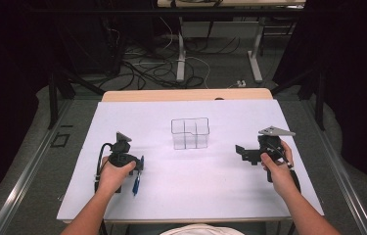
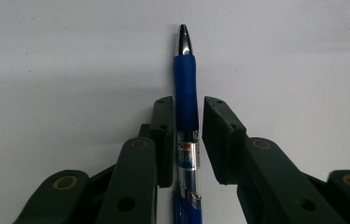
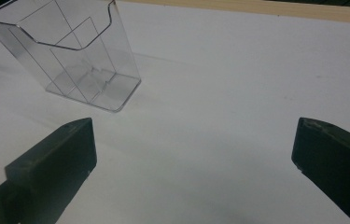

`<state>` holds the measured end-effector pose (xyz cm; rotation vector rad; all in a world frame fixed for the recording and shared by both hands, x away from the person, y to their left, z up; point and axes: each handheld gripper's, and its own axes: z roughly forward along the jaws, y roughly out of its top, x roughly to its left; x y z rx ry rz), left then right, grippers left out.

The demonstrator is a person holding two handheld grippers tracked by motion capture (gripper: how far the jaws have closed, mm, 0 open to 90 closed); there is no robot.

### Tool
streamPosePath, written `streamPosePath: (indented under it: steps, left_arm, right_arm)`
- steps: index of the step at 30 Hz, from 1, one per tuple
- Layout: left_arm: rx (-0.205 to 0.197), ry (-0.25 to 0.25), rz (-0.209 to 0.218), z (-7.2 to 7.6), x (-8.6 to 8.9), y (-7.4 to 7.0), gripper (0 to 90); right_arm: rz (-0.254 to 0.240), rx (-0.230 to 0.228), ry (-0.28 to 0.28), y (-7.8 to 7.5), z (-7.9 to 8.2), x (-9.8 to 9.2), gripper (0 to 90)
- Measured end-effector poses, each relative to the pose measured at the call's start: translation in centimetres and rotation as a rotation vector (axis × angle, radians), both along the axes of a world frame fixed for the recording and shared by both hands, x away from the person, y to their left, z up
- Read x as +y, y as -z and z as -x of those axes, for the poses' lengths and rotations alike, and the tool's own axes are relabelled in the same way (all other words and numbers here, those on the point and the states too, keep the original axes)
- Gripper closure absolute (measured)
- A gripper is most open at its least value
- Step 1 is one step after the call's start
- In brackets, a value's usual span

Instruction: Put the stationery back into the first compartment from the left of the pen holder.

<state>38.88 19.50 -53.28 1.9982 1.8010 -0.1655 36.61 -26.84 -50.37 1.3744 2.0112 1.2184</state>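
A blue pen with a silver tip lies on the white table between the jaws of my left gripper. The left pad sits against its blue grip, and a thin strip of table shows between the pen and the right pad. From above, the left gripper is at the table's left front, with the pen poking out beside the hand. My right gripper hovers at the right, its jaws wide apart with nothing between them. A clear plastic holder stands mid-table.
The clear holder has several compartments and stands upright, left of the right gripper's line. The white sheet covers the table, whose wooden far edge shows behind. Cables and desk legs lie on the floor beyond.
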Motion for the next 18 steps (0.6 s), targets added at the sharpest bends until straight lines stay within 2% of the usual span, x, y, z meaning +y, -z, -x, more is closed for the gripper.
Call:
streamPosePath:
  steps: [12, 14, 15, 18]
  left_arm:
    - [0.007, 0.013, -0.019, -0.05, -0.02, 0.00, 78.8]
    - [0.008, 0.010, -0.016, -0.07, -0.01, 0.01, 79.0]
    - [0.017, -0.018, 0.002, 0.00, -0.19, 0.02, 79.1]
    - [0.023, -0.024, 0.007, -0.02, -0.14, 0.02, 79.3]
  right_arm:
    - [0.005, 0.005, -0.007, 0.13, 0.02, 0.13, 0.0]
    - [0.006, 0.005, -0.006, 0.15, 0.01, 0.13, 0.0]
    - [0.006, 0.005, -0.007, 0.16, 0.00, 0.13, 0.0]
    - [0.006, 0.007, -0.010, 0.21, 0.00, 0.19, 0.0]
